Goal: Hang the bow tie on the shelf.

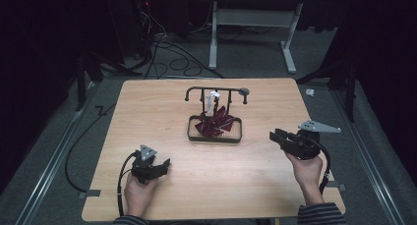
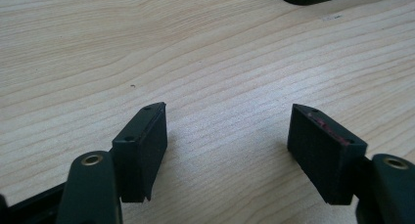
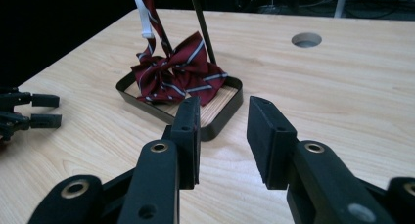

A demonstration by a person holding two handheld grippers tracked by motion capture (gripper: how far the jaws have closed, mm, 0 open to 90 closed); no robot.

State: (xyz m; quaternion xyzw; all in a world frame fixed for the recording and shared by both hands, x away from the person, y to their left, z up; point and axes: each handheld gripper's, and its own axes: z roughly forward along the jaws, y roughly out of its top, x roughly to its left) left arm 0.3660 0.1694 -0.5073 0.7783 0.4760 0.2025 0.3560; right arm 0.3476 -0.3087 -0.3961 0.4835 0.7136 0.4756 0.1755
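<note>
A dark red striped bow tie (image 1: 213, 122) (image 3: 175, 76) lies in a black-rimmed tray (image 1: 215, 139) (image 3: 226, 111) at the table's middle, under a black stand (image 1: 216, 91) from which a white clip (image 1: 212, 98) (image 3: 140, 13) hangs. My left gripper (image 1: 166, 166) (image 2: 227, 131) rests low over the wood near the front left, open, nothing between its pads. My right gripper (image 1: 276, 136) (image 3: 224, 131) is at the right, pointing toward the tray, open and empty, a short way from the tray's rim.
The wooden table (image 1: 162, 102) has a round hole (image 3: 306, 39) beyond the tray. Cables (image 1: 172, 58) and a metal frame's legs (image 1: 290, 43) lie on the floor behind. In the right gripper view the other gripper's fingers (image 3: 41, 110) show at the far left.
</note>
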